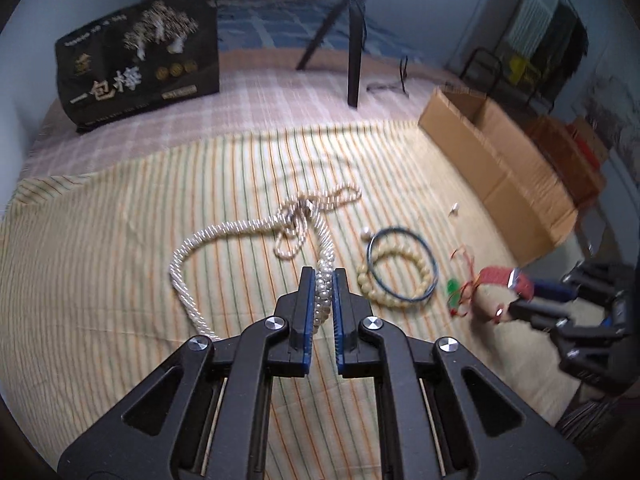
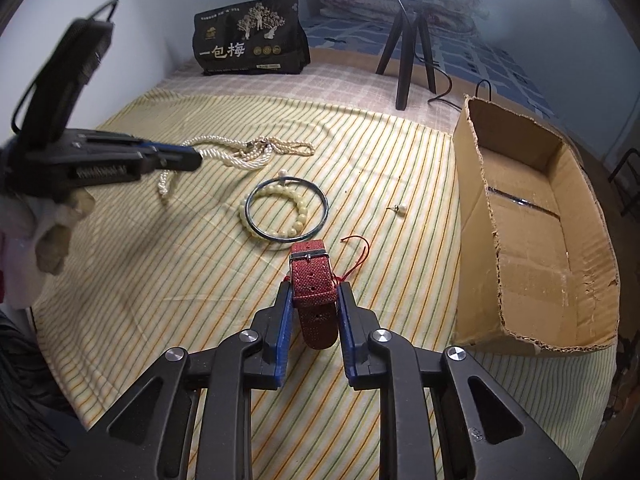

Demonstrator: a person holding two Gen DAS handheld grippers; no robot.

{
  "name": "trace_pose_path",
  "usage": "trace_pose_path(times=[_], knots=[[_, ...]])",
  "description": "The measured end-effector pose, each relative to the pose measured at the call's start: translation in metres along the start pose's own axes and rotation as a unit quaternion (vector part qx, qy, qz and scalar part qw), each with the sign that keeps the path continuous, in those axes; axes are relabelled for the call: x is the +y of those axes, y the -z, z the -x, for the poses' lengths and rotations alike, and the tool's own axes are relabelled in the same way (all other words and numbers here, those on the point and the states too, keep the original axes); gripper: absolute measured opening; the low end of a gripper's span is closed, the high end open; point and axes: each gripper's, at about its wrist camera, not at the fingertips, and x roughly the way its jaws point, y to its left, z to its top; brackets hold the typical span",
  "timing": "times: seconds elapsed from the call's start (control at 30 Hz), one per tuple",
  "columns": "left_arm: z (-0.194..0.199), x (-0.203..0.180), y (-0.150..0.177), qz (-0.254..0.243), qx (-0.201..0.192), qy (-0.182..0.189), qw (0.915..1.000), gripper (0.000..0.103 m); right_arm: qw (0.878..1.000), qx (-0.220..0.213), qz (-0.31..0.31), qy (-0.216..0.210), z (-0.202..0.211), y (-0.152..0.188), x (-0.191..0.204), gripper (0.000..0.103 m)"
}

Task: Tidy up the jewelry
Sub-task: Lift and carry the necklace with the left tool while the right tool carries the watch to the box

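My left gripper (image 1: 325,276) is shut on a thick white pearl necklace (image 1: 188,256) that trails across the striped cloth; it shows from the side in the right wrist view (image 2: 192,158), holding the necklace (image 2: 248,156). My right gripper (image 2: 314,292) is shut on a red woven watch strap (image 2: 312,276) with a metal buckle; in the left wrist view (image 1: 516,292) it shows at the right with the strap (image 1: 500,280). A dark bangle (image 2: 286,210) lies around a cream bead bracelet (image 2: 298,208). A small pearl earring (image 2: 401,209) lies near the open cardboard box (image 2: 520,240).
A red cord (image 2: 356,256) lies by the strap. A green bead piece (image 1: 454,286) lies on the cloth. A black printed bag (image 2: 250,40) stands at the back. A black tripod (image 2: 408,52) with a bright lamp stands behind the box. The cloth (image 2: 160,280) covers a bed.
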Motion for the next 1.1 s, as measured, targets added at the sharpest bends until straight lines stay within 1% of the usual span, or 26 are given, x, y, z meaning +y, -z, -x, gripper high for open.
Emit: trace_pose_path(times=[0.23, 0.33, 0.57, 0.83, 1.1], knots=[[0.037, 0.005, -0.020, 0.029, -0.045, 0.025, 0.9983, 0.006, 1.000, -0.022, 0.004, 0.007, 0.013, -0.005, 0.002, 0.019], [0.051, 0.004, -0.027, 0.034, -0.065, 0.032, 0.9968, 0.006, 1.000, -0.030, 0.001, 0.008, 0.017, -0.007, 0.000, 0.019], [0.075, 0.003, -0.034, 0.045, -0.094, 0.049, 0.9933, 0.006, 0.999, -0.047, -0.007, 0.011, 0.028, -0.010, -0.004, 0.019], [0.107, -0.005, -0.043, 0.044, -0.130, 0.069, 0.9881, 0.006, 0.997, -0.074, -0.007, 0.007, 0.049, -0.014, -0.005, 0.019], [0.126, -0.019, -0.053, 0.036, -0.154, 0.083, 0.9840, 0.006, 0.994, -0.105, -0.017, 0.013, 0.072, -0.018, -0.016, 0.019]])
